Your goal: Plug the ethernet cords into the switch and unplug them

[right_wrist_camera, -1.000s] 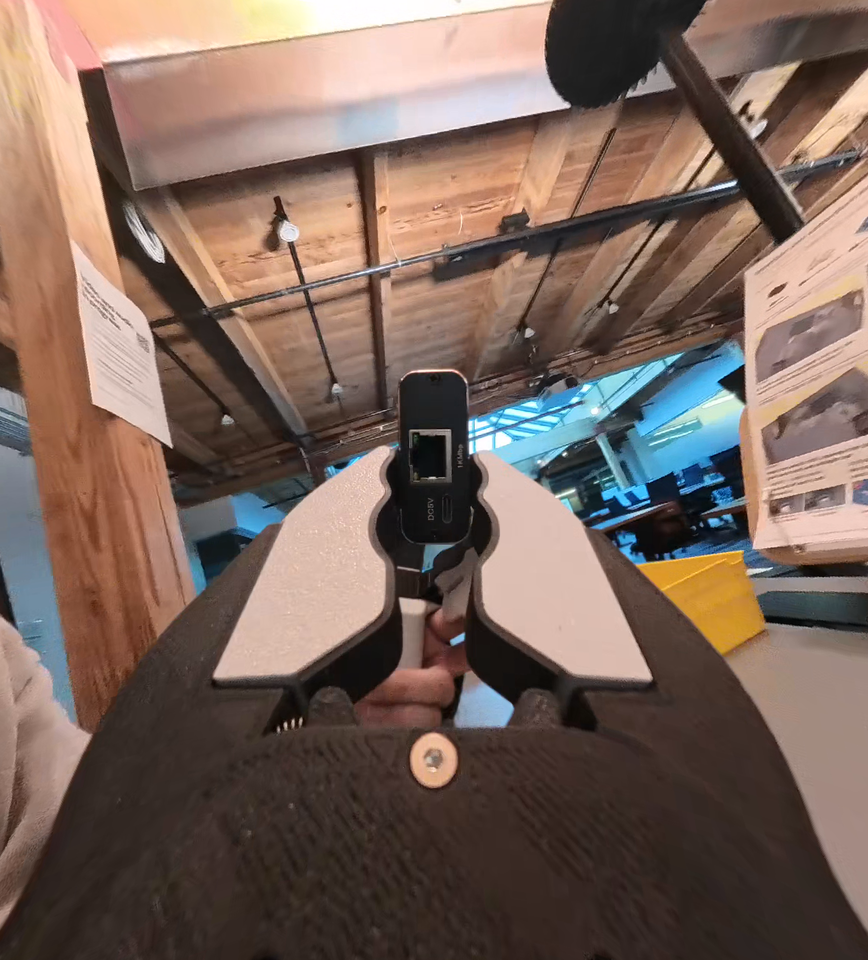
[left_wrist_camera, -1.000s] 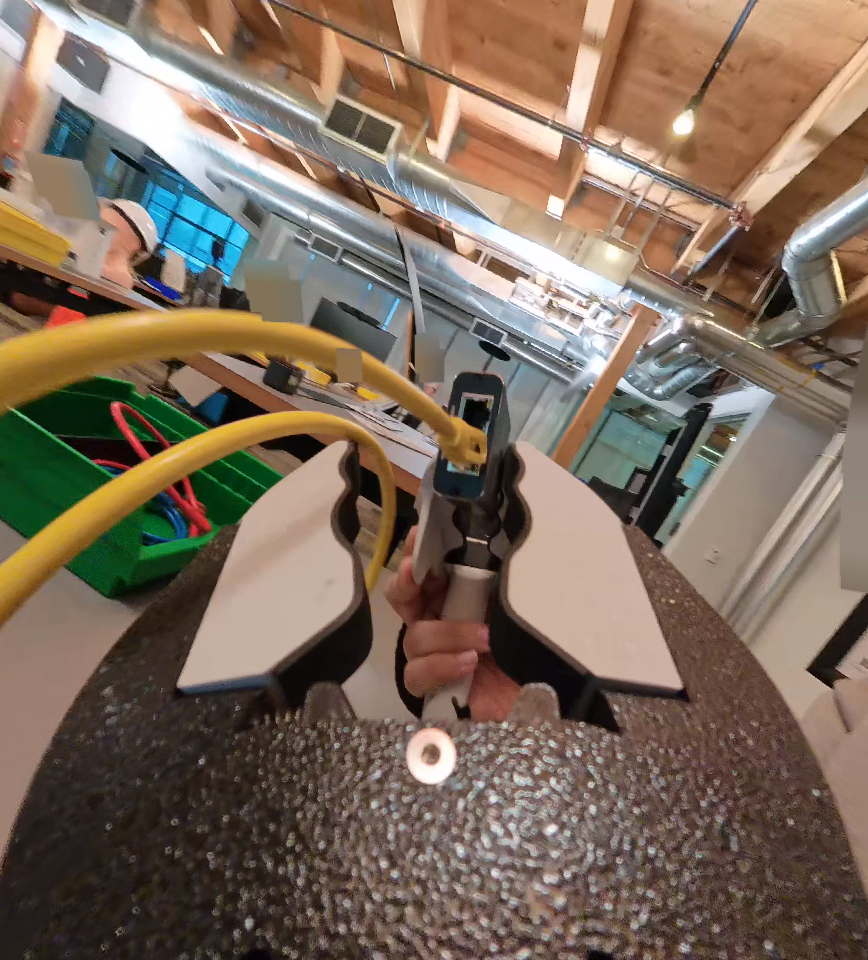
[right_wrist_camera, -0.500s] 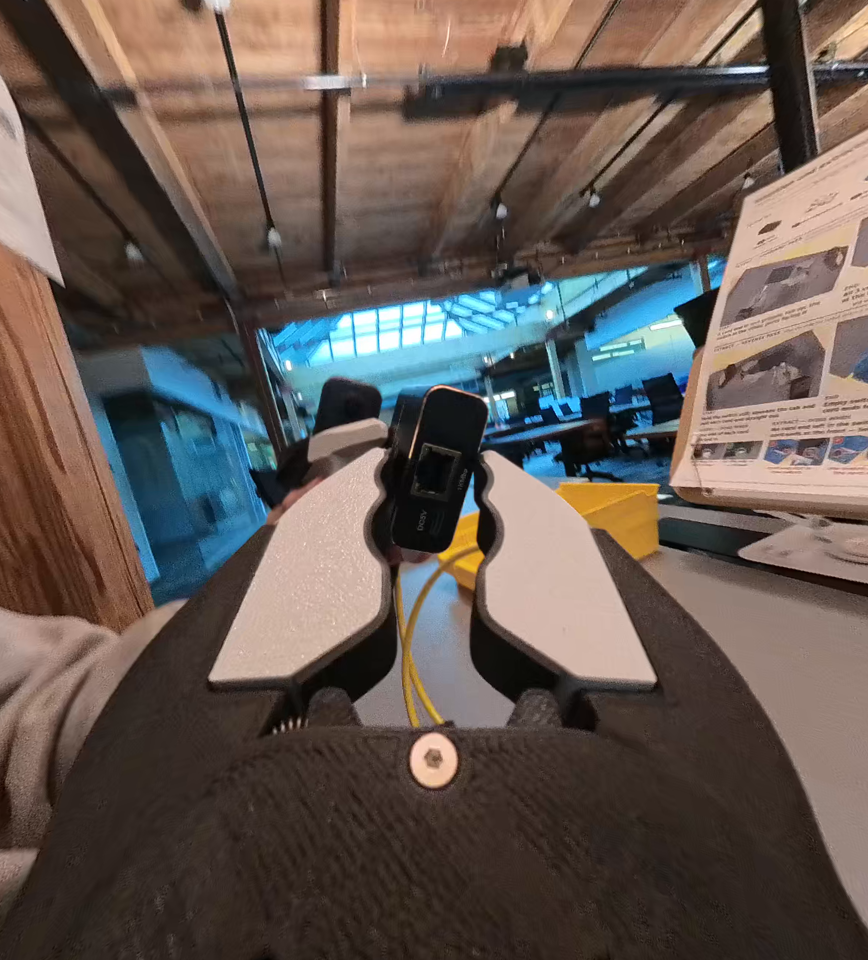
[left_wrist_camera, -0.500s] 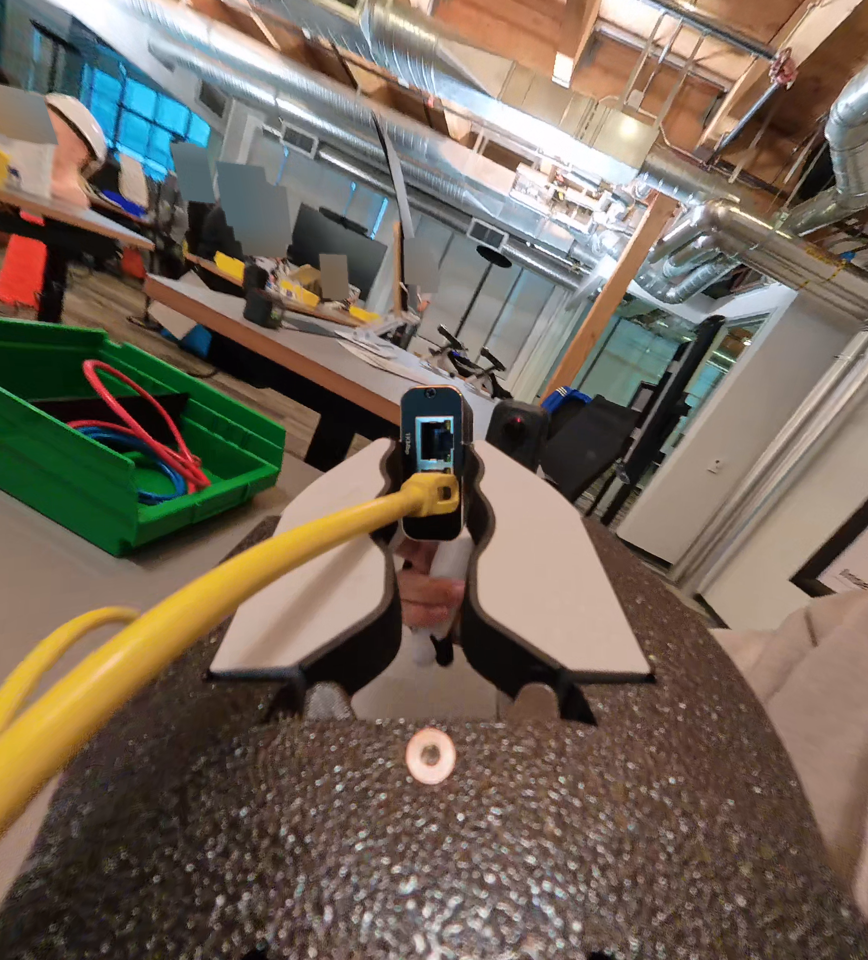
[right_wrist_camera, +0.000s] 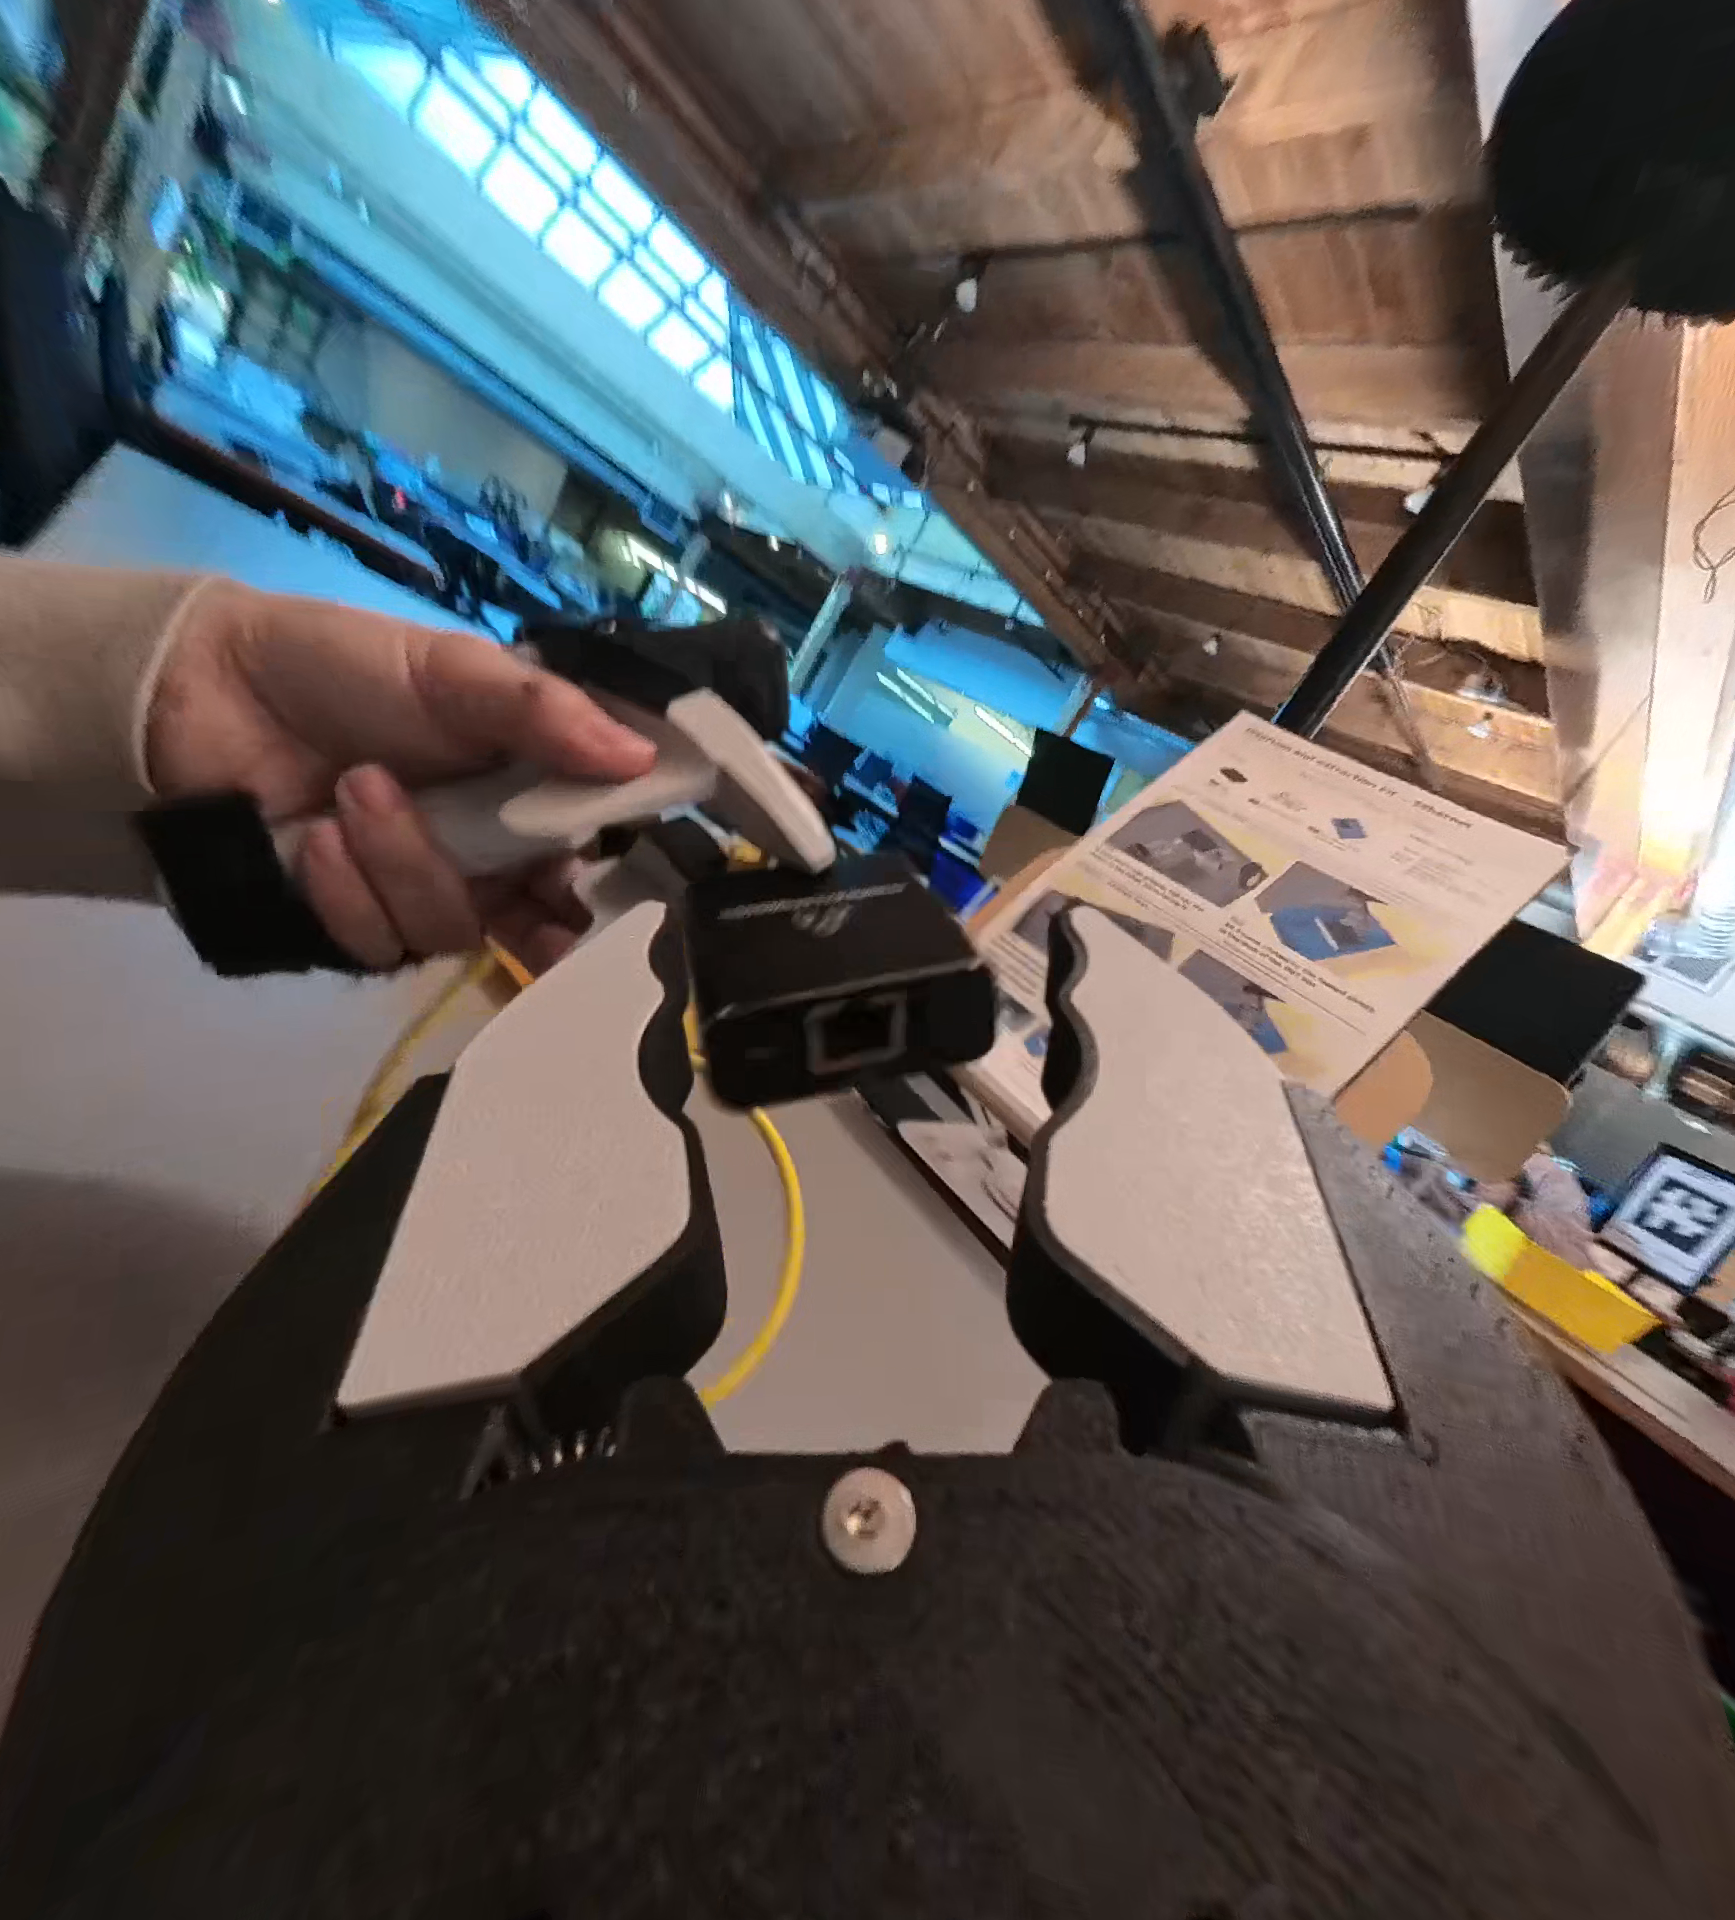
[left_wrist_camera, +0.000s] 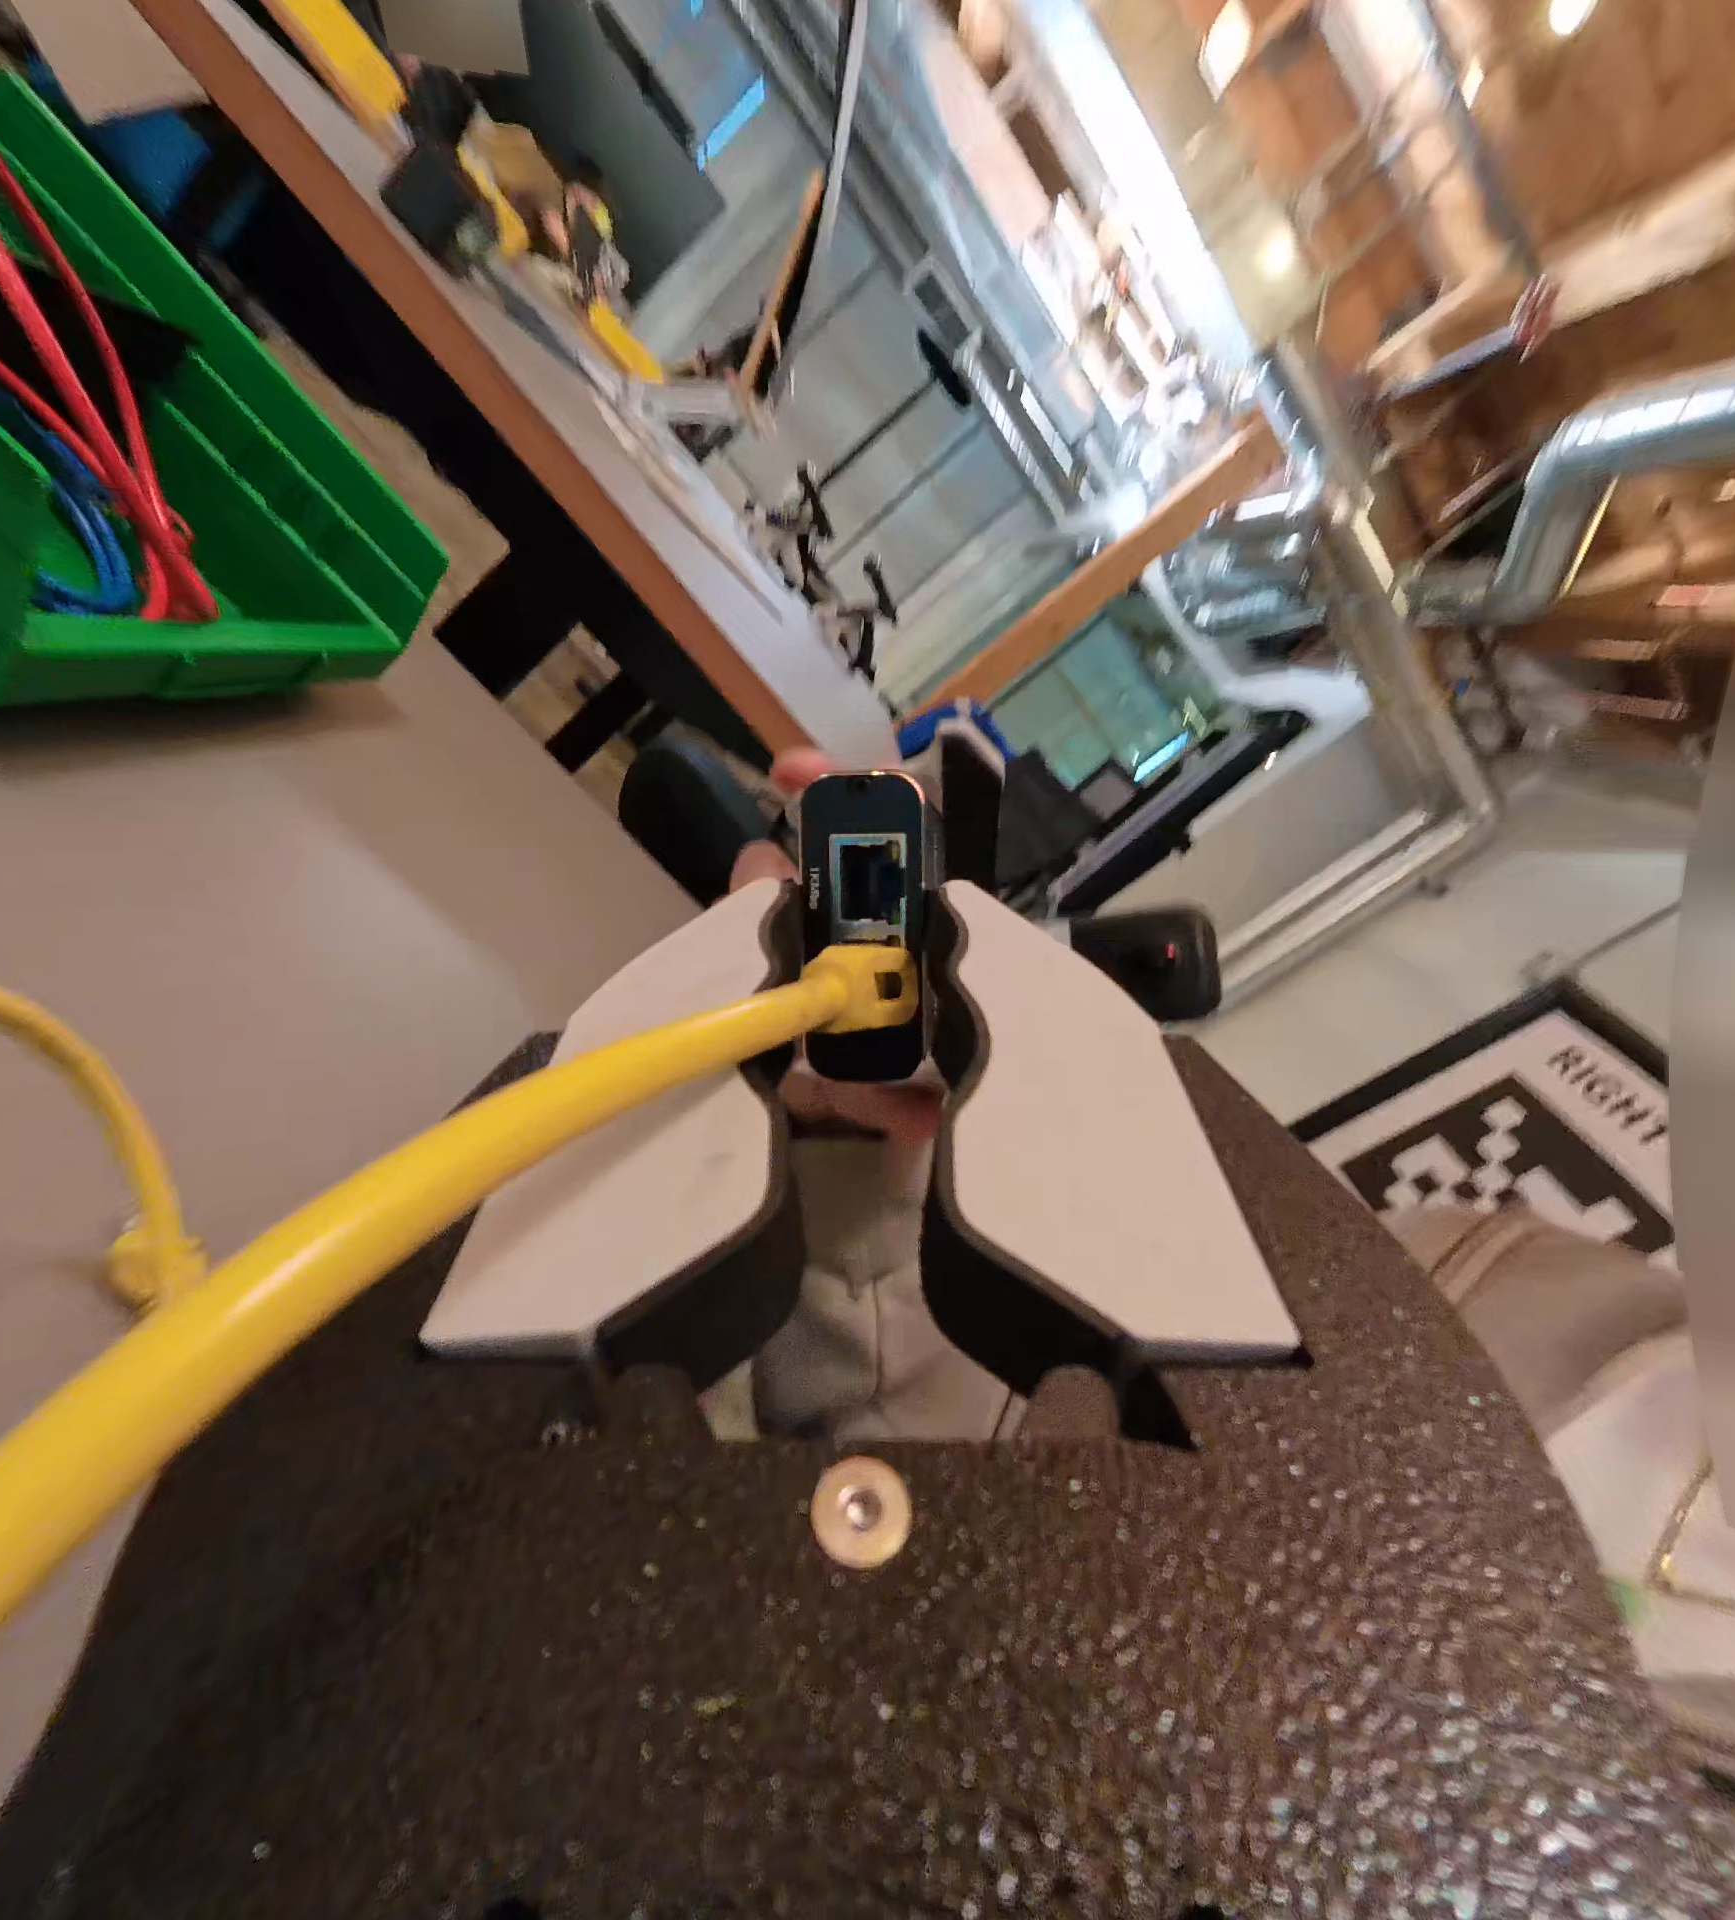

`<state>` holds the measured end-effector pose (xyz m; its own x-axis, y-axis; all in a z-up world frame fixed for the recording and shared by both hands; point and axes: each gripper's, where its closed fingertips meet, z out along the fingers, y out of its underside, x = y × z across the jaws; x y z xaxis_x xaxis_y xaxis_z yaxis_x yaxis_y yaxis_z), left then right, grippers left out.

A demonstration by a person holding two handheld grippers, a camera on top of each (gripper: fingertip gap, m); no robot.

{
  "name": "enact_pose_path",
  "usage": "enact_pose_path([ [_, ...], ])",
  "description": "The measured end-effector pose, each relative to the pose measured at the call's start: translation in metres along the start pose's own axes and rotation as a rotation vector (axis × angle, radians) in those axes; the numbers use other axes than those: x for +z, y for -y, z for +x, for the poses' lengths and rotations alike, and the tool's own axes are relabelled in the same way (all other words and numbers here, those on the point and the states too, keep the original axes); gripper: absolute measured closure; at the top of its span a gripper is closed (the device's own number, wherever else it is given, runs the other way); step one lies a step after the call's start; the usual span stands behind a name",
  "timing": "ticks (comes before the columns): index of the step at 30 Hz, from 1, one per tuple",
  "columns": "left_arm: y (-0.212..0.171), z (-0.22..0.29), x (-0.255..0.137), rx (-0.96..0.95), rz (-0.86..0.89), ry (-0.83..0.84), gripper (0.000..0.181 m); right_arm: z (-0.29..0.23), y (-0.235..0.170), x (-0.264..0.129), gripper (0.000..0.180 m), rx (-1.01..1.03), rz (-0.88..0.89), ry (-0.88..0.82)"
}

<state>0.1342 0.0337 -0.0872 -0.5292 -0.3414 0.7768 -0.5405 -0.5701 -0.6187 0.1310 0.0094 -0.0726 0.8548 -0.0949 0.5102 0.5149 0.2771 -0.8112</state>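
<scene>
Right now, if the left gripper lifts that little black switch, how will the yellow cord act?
Probably floppy: the yellow cord sags in a loose arc, so it should trail behind the switch. Its free end lies on the table and may drag.

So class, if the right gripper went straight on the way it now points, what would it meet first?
Probably the black switch, which sits between the open right gripper fingertips, its empty port facing the camera. Depth is unclear, so contact may not be immediate.
</scene>
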Motion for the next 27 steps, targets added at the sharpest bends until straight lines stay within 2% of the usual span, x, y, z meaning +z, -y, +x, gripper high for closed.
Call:
enact_pose_path([
  [5, -0.021, 0.001, 0.010, 0.010, -0.105, 0.007, 0.159, -0.019, -0.006, 0.000, 0.114, 0.101, 0.018, 0.143],
  [10, -0.022, 0.000, 0.009, -0.036, -0.101, 0.004, 0.160, -0.023, -0.012, -0.001, 0.117, 0.085, -0.016, 0.169],
  [15, -0.026, -0.004, 0.010, -0.080, -0.094, 0.002, 0.160, -0.034, -0.019, 0.000, 0.111, 0.005, -0.082, 0.219],
  [16, -0.024, -0.006, 0.009, -0.074, -0.085, 0.015, 0.160, -0.032, -0.023, 0.000, 0.112, -0.011, -0.107, 0.207],
  [19, -0.016, -0.006, 0.007, -0.098, -0.025, 0.008, 0.160, -0.033, -0.030, -0.001, 0.099, -0.040, -0.120, 0.204],
  [23, -0.018, -0.004, 0.010, -0.125, -0.016, -0.013, 0.160, -0.023, -0.029, 0.004, 0.090, -0.127, -0.117, 0.104],
  [27, -0.023, -0.004, 0.011, -0.132, -0.036, -0.017, 0.160, -0.020, -0.026, 0.004, 0.093, -0.111, -0.093, 0.080],
])
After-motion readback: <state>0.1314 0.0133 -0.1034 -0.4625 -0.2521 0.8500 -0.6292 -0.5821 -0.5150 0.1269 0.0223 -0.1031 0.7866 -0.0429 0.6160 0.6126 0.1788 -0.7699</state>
